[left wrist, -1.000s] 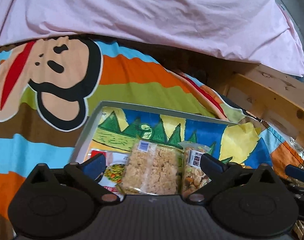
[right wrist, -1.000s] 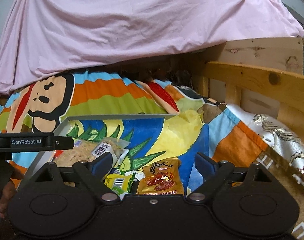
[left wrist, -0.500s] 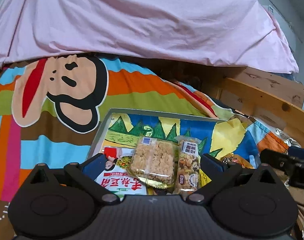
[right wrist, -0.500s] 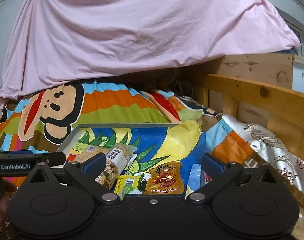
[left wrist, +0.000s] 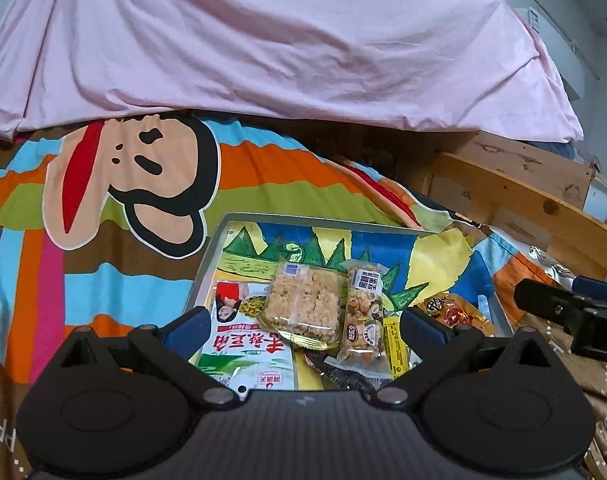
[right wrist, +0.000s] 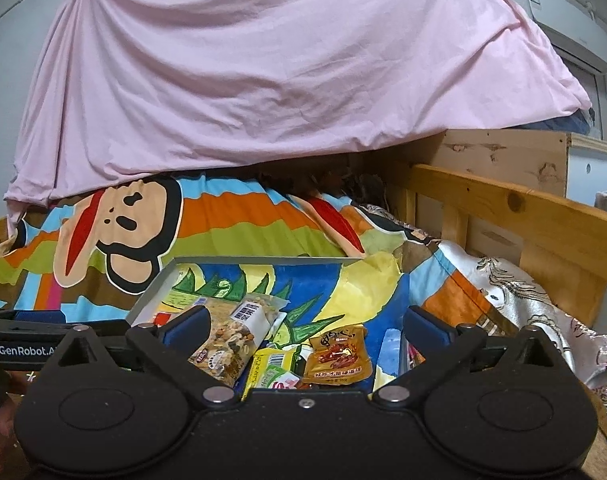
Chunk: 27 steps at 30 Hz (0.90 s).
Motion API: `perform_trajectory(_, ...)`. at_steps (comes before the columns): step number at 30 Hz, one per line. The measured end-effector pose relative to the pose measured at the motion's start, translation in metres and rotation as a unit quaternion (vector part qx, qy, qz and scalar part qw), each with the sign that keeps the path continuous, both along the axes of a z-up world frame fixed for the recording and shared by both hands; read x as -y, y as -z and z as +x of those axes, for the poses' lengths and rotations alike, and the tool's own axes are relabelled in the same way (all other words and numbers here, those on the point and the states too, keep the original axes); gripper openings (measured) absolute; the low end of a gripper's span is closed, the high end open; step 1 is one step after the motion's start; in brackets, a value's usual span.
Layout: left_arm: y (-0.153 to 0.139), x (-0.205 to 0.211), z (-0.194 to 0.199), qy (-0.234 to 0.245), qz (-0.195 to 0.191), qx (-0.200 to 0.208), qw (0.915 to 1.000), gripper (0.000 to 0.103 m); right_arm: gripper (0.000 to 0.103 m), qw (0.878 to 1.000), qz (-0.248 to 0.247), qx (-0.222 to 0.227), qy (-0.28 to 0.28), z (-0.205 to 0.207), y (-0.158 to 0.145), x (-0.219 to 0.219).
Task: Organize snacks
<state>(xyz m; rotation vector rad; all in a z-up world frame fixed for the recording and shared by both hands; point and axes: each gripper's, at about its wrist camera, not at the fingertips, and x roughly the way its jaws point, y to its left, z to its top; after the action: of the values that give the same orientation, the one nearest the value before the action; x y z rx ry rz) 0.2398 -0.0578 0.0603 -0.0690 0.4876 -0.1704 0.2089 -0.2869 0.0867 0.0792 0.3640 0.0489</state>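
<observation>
A grey tray [left wrist: 211,256] lined with a colourful drawing lies on the bed and holds several snack packets. In the left wrist view I see a white-green packet [left wrist: 251,344], a rice crisp bar [left wrist: 303,304], a nut bar [left wrist: 363,316], a yellow packet [left wrist: 395,344] and an orange packet [left wrist: 455,312]. My left gripper [left wrist: 305,326] hangs open above the near packets, holding nothing. My right gripper [right wrist: 305,326] is wide open and empty over the tray's [right wrist: 263,259] near right part, above the nut bar [right wrist: 239,336], a yellow-green packet [right wrist: 271,368] and the orange packet [right wrist: 337,356].
The tray rests on a striped monkey-print blanket [left wrist: 135,184]. A pink sheet [right wrist: 283,80] hangs across the back. A wooden bed rail [right wrist: 523,216] runs along the right, with silvery patterned fabric [right wrist: 515,292] below it. Each gripper's body shows at the edge of the other's view.
Both grippers have drawn back from the tray and risen a little, so more of the tray and its packets shows. The right jaws have spread slightly wider.
</observation>
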Motion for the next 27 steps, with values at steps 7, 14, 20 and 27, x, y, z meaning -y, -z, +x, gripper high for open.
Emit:
perform_trajectory(7,-0.004,-0.004,-0.018,-0.01,0.001,-0.003,0.9999,0.103,0.102,1.0,0.017,0.002,0.011,-0.024,-0.004,-0.001)
perform_trajectory(14,-0.004,-0.005,-0.038,-0.02,-0.004,-0.005,0.9998,0.103,0.102,1.0,0.02,0.0,0.019,-0.051,-0.005,-0.001)
perform_trajectory(20,-0.009,-0.004,-0.063,-0.033,-0.01,-0.007,0.9994,0.103,0.102,1.0,0.013,-0.002,0.02,-0.079,-0.005,0.001)
perform_trajectory(27,-0.017,-0.004,-0.099,-0.05,0.005,-0.009,0.9987,0.103,0.102,1.0,0.019,0.006,0.016,-0.113,-0.006,0.005)
